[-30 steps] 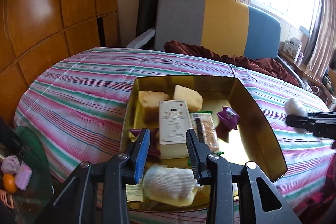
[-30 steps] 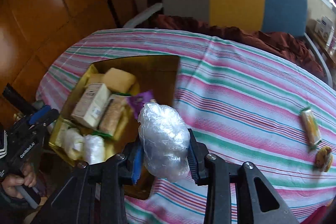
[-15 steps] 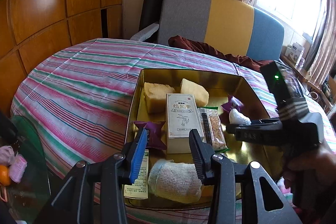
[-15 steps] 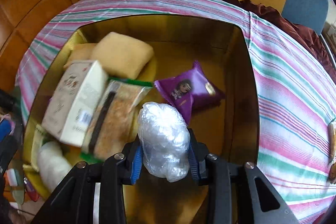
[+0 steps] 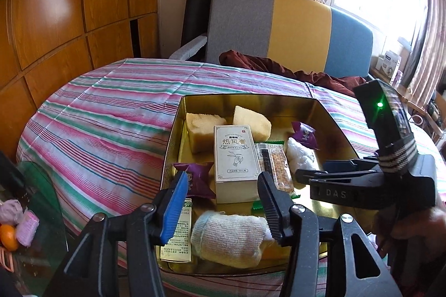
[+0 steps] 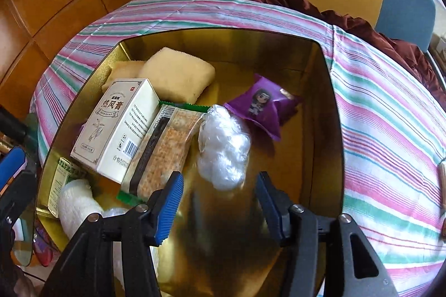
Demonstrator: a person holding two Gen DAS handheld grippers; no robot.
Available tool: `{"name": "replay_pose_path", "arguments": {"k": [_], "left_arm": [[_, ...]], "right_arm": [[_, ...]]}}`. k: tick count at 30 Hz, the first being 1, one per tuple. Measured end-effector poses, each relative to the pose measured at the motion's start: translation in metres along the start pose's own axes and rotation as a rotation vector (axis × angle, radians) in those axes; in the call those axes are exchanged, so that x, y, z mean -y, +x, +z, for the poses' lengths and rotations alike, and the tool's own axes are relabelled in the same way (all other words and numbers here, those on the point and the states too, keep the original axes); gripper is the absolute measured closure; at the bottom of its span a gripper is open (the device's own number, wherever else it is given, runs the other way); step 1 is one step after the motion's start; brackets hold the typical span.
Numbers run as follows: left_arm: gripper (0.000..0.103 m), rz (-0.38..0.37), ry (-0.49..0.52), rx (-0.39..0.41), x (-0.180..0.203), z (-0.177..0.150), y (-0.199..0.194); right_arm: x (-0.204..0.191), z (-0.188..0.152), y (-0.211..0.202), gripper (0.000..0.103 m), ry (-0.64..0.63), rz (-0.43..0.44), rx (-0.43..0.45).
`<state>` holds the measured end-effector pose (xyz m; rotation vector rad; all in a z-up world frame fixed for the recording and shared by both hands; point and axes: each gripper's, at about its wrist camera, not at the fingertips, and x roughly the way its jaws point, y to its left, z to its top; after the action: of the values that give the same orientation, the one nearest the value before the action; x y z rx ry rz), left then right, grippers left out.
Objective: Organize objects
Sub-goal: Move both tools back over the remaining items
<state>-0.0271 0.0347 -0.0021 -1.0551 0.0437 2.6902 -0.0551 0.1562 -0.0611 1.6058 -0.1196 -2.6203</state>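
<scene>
Lying just beyond the opening right fingers point(image 6: 170, 202), plastic bundle point(image 6: 224, 146) untouched.

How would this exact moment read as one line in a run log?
step: dropping items in gold tin | right gripper: opening, plastic wad released | left gripper: opening above rolled cloth

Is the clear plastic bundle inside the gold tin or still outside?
Inside: the plastic bundle lies on the gold tin's floor beside the cracker packet.

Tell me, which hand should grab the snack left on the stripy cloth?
Probably the right. Its tongs are opening with nothing pinched, and the snack lies on the cloth on that side of the gold box.
</scene>
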Motion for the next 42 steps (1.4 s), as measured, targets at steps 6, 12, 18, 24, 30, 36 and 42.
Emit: {"name": "replay_pose_path", "arguments": {"k": [6, 12, 18, 24, 30, 36, 42], "left_arm": [[0.05, 0.01, 0.011, 0.001, 0.003, -0.001, 0.0], [0.05, 0.014, 0.028, 0.006, 0.007, -0.004, -0.001], [0.05, 0.013, 0.057, 0.003, 0.016, -0.007, -0.001], [0.047, 0.003, 0.087, 0.002, 0.029, -0.008, -0.002], [0.041, -0.019, 0.116, 0.007, 0.048, -0.004, -0.004], [0.039, -0.057, 0.165, 0.01, 0.075, -0.001, -0.004], [0.035, -0.109, 0.209, 0.014, 0.106, 0.003, -0.003]], "right_arm": [[-0.002, -0.006, -0.008, 0.048, 0.003, -0.022, 0.039], [-0.001, -0.014, -0.025, 0.048, 0.006, -0.038, 0.091], [0.014, -0.021, -0.047, 0.048, 0.031, -0.056, 0.145], [0.05, -0.027, -0.067, 0.046, 0.095, -0.076, 0.172], [0.101, -0.038, -0.088, 0.03, 0.184, -0.118, 0.193], [0.164, -0.055, -0.108, 0.03, 0.308, -0.176, 0.198], [0.233, -0.079, -0.13, 0.03, 0.478, -0.223, 0.205]]}}
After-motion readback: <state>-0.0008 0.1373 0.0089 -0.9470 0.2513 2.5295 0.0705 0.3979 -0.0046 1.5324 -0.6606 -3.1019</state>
